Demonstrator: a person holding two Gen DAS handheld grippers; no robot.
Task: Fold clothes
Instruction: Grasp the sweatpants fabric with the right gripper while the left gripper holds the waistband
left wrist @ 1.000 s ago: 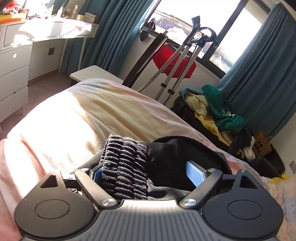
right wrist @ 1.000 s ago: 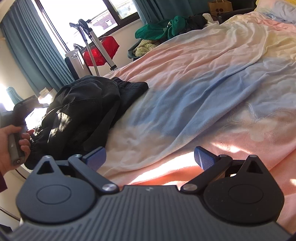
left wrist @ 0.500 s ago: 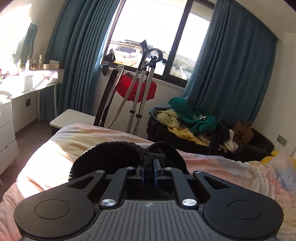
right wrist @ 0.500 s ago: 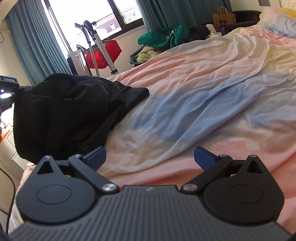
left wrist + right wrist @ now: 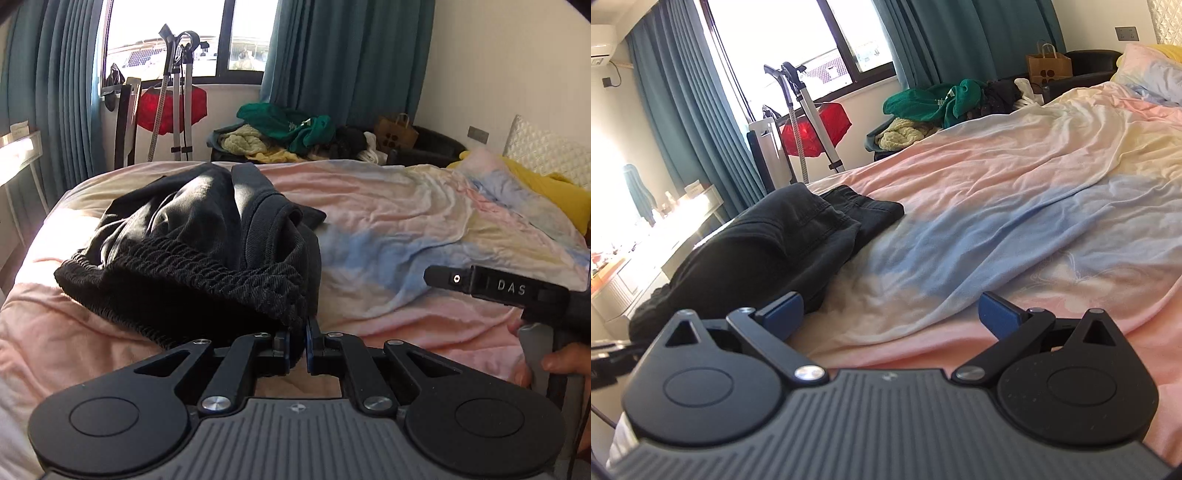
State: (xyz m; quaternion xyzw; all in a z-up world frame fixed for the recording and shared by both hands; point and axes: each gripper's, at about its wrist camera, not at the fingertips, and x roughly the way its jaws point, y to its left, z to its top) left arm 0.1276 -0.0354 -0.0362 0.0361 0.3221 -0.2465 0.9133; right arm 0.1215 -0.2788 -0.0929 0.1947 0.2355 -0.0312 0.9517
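Since the earlier frame your left tongs (image 5: 297,341), clamped on the waistband, have lowered the black trousers (image 5: 207,236) onto the bed (image 5: 406,229), still bunched and unfolded; your right tongs (image 5: 890,314) gape empty.

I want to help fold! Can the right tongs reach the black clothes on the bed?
Probably yes. The right tongs are open and empty, the black clothes lie just ahead to their left, and only bare bedsheet lies between. The left tongs already pinch the waistband.

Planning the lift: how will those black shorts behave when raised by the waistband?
The black shorts look floppy, lying crumpled, so they would likely droop from the left claw. The ribbed waistband probably stretches.
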